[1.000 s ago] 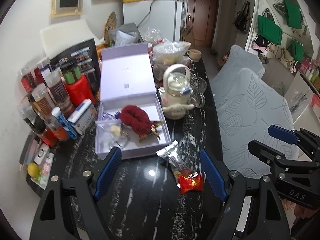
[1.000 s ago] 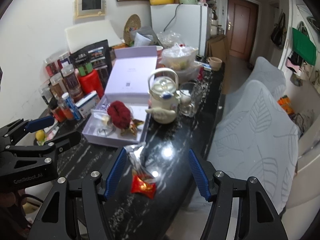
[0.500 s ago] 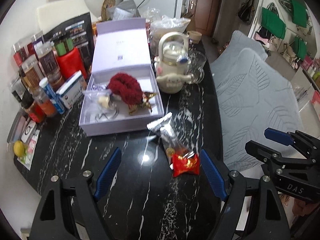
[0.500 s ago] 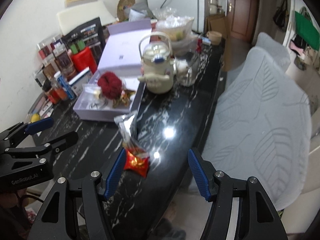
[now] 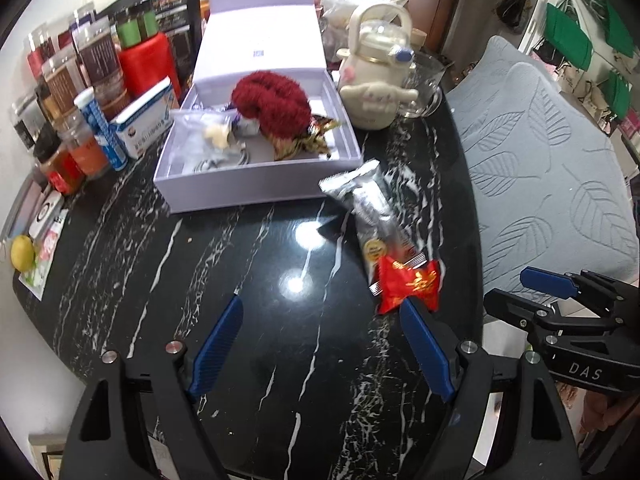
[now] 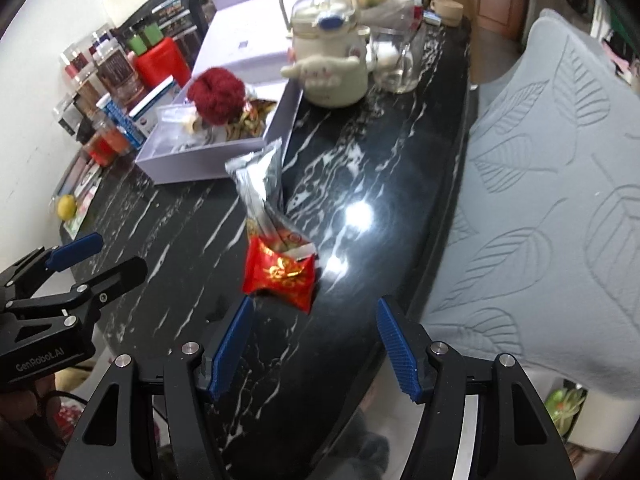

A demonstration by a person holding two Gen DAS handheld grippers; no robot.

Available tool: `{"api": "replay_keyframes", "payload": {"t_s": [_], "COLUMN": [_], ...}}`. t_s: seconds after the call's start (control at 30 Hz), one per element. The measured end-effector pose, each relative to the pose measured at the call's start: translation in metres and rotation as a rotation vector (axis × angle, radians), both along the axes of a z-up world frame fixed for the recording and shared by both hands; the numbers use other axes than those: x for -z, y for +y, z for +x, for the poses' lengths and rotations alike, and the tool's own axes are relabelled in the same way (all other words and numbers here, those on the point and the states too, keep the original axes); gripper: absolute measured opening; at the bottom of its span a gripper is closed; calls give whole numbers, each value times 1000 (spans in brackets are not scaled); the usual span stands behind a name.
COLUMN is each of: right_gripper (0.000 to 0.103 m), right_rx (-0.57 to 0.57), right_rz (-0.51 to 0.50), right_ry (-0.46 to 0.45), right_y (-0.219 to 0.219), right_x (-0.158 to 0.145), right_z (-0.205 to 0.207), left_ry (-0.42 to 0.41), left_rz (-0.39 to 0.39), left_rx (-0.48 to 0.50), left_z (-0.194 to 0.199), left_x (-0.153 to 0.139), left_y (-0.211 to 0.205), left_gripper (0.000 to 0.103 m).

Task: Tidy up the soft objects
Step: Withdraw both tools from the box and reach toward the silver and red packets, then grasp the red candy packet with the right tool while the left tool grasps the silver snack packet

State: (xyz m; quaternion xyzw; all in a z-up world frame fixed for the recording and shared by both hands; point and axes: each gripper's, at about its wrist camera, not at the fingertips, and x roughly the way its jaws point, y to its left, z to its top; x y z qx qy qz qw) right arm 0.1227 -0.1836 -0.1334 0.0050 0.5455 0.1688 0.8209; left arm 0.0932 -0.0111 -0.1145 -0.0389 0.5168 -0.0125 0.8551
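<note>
A red snack packet (image 5: 408, 284) (image 6: 280, 274) lies on the end of a long silver packet (image 5: 368, 200) (image 6: 260, 184) on the black marble table (image 5: 200, 280). Behind them stands an open lilac box (image 5: 256, 184) (image 6: 200, 164) holding a red fluffy scrunchie (image 5: 276, 104) (image 6: 216, 94), clear bags and a gold ribbon. My left gripper (image 5: 322, 344) (image 6: 120, 254) hangs open above bare table, the red packet just ahead of its right finger. My right gripper (image 6: 314, 344) (image 5: 508, 290) is open too, with the red packet just beyond its left fingertip and nothing between the pads.
A cream teapot (image 5: 376, 92) and a glass cup (image 5: 424, 88) stand right of the box. Jars and bottles (image 5: 80, 92) crowd the left edge by the wall, with a lemon (image 5: 22, 252) near the corner. A grey quilted cushion (image 5: 540, 168) borders the table's right edge.
Both grippers have sunk toward the table and tipped further down, so the packets and box loom larger. Neither pair of jaws has changed its width.
</note>
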Motion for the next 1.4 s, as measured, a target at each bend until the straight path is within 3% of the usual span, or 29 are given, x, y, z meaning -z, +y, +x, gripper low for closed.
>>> {"api": "replay_keyframes", "payload": {"t_s": [0.43,0.57,0.87,0.9,0.93,1.0,1.07,1.4], "right_gripper": [68,77,78,75,65,61,50,47], "right_rx": [0,14,41,45,52,47,42,39], "right_rz": [77,113,53,38,9,-26,-21,25], "right_ry": [135,168,134,129,119,95,93,116], "right_y": [29,39,62,64,66,68,67,39], "right_x": [61,76,85,85,85,83,83,75], "right_z": [23,27,35,36,36,35,34,32], "left_ry": [8,23,43,44,43,40,37,24], "left_rz": [-1,-2,15,16,17,16,11,-26], "left_rx": [-65,-106,-137,-137,-136,-132,-127,-42], "left_z": [6,6,8,9,10,11,13,38], "left_x": [35,43,49,49,49,48,48,45], "left_y": [33,44,54,54,54,53,52,20], "left_gripper": [81,81,81,81,81,81,81,81]}}
